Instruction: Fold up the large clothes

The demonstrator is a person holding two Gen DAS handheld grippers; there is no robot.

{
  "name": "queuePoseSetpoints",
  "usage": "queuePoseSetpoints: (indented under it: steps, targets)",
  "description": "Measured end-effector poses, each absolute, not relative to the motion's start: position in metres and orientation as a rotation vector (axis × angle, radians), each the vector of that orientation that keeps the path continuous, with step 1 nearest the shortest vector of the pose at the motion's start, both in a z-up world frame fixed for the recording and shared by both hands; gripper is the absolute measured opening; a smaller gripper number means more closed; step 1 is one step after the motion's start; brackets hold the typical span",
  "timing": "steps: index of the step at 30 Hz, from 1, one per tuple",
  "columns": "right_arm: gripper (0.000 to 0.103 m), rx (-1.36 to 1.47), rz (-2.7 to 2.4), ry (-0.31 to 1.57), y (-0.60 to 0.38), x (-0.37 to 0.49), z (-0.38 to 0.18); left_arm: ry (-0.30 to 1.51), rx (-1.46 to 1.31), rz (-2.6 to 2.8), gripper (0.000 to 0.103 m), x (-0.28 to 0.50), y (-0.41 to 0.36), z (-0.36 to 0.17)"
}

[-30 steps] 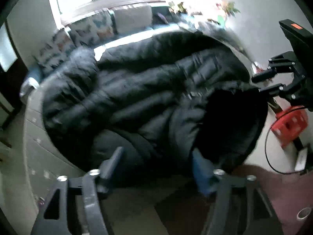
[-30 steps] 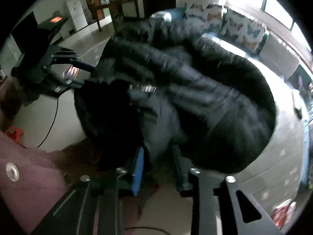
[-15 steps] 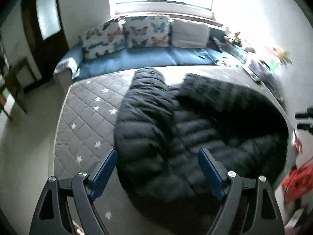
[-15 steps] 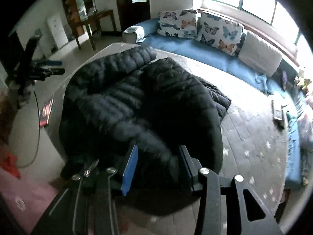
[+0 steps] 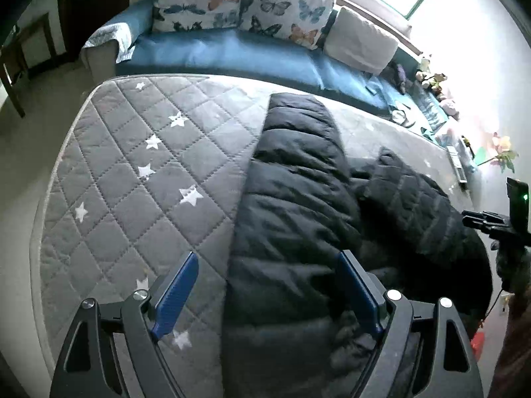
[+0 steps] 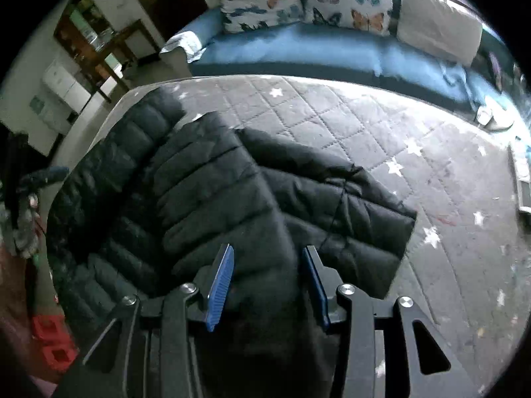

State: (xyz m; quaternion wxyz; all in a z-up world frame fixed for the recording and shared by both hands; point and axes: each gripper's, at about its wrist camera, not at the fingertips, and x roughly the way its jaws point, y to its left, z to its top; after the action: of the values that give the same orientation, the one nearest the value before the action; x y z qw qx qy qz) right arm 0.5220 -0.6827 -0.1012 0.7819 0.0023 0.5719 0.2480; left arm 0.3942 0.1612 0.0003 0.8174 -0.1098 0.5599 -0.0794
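Left gripper spread wide after opening, gripping nothing, above black puffer jacket lying on grey quilted mattress. Right gripper half-spread; jacket between pads, pressing unclear.

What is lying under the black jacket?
The jacket lies on a grey quilted mattress with white stars. The mattress shows bare on both sides of it. What is directly beneath the jacket is covered, so anything else there cannot be seen.
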Motion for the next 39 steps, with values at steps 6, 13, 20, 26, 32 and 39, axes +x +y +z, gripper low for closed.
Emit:
queuePoseSetpoints:
  steps: [6, 13, 20, 26, 32, 39]
  targets:
    - [0.047, 0.147, 0.635, 1.328, -0.681, 0.547, -0.122, 1.253, -0.333, -0.19, 0.09, 0.416, 0.166, -0.031]
    - [0.044, -0.032, 0.666, 1.316, -0.638, 0.531, -0.123, 1.244, -0.4, -0.216, 0.073, 0.424, 0.153, -0.046]
    - [0.011, -0.169, 0.514, 1.112, -0.653, 0.493, -0.064, 1.099, -0.261, -0.158, 0.012, 0.394, 0.13, -0.009]
    - [0.009, -0.127, 0.135, 0.87, -0.775, 0.459, 0.008, 0.927, -0.176, 0.098, 0.011, 0.342, 0.184, 0.046]
    - [0.011, 0.033, -0.067, 0.923, -0.884, 0.423, -0.013, 1.15, -0.333, 0.256, 0.016, 0.307, 0.264, 0.009]
    - [0.014, -0.035, 0.181, 0.994, -0.799, 0.418, -0.03, 1.227, -0.542, 0.254, 0.017, 0.287, 0.309, 0.008]
